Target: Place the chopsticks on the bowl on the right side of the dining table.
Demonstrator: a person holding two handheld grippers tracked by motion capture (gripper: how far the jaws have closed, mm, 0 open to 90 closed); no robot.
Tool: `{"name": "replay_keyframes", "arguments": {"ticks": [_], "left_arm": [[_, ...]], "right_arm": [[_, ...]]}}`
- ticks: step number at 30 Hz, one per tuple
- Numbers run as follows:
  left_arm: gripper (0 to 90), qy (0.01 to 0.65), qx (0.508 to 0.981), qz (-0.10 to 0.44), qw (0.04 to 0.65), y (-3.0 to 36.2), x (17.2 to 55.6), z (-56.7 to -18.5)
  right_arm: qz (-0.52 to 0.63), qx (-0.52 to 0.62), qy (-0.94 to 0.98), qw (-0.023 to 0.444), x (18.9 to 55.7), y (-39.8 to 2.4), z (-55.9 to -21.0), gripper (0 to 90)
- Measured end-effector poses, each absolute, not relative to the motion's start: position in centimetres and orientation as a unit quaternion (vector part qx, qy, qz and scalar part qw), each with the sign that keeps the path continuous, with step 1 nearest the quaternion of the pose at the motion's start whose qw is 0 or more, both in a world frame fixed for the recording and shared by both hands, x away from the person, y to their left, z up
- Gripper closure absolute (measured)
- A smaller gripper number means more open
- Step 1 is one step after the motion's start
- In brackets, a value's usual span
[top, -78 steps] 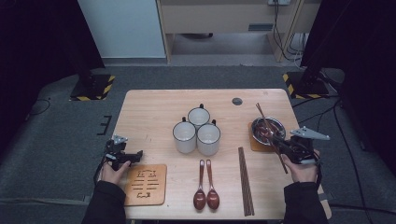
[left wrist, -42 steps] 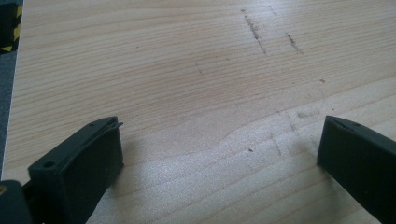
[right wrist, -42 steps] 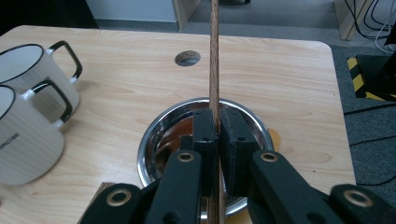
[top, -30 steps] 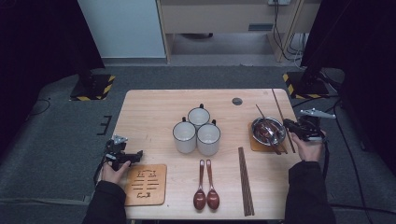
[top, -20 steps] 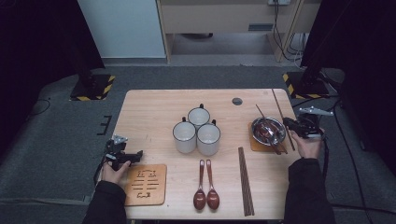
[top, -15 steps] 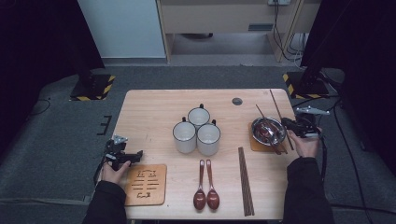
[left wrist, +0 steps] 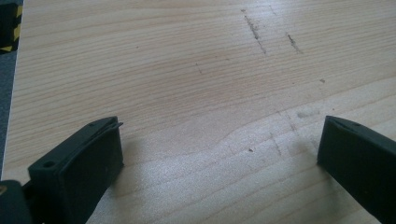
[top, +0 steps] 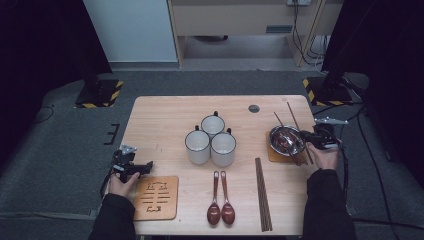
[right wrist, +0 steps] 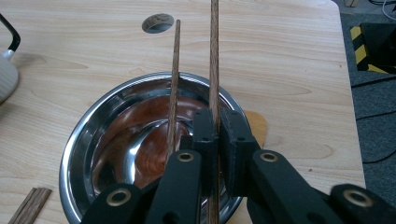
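Now the right gripper (right wrist: 215, 122) pinches one chopstick (right wrist: 214, 56) tight over the steel bowl (right wrist: 112, 140) by the table's right edge. Lower it gently beside the other chopstick (right wrist: 174, 79). Left gripper (top: 131, 167) gapes empty.

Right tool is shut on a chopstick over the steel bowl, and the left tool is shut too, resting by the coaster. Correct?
Not quite: the left tool is open, its jaws wide apart over bare table in the left gripper view. The right tool is indeed shut on a chopstick above the steel bowl.

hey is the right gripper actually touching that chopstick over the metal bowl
Touching. In the right gripper view, the right gripper has its jaws closed flat against one chopstick, which runs between them with no gap, above the metal bowl.
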State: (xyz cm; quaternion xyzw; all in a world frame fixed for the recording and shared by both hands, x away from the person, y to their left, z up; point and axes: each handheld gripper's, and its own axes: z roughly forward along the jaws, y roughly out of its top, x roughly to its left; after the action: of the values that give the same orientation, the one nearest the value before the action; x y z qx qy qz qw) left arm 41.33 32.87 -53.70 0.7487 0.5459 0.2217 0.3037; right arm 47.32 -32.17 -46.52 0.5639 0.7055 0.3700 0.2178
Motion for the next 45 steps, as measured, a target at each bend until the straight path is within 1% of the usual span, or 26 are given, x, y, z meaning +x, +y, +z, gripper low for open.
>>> {"name": "replay_keyframes", "arguments": {"ticks": [23, 36, 39, 41, 45], "left_arm": [[0.0, 0.546, 0.749, 0.222, 0.304, 32.9, 41.3, -53.7], [0.0, 0.546, 0.749, 0.222, 0.304, 32.9, 41.3, -53.7], [0.0, 0.546, 0.749, 0.222, 0.304, 32.9, 41.3, -53.7], [0.0, 0.546, 0.749, 0.222, 0.304, 32.9, 41.3, -53.7], [0.0, 0.546, 0.749, 0.222, 0.304, 32.9, 41.3, -53.7]], "right_arm": [[0.336, 0.575, 0.721, 0.192, 47.8, -31.3, -47.5, 85.4], [0.333, 0.569, 0.728, 0.188, 47.9, -31.1, -47.8, 85.2], [0.335, 0.569, 0.727, 0.190, 47.9, -31.1, -47.7, 84.5], [0.339, 0.569, 0.724, 0.193, 47.8, -31.2, -47.6, 80.6], [0.343, 0.567, 0.724, 0.193, 47.7, -31.4, -47.4, 81.2]]}}
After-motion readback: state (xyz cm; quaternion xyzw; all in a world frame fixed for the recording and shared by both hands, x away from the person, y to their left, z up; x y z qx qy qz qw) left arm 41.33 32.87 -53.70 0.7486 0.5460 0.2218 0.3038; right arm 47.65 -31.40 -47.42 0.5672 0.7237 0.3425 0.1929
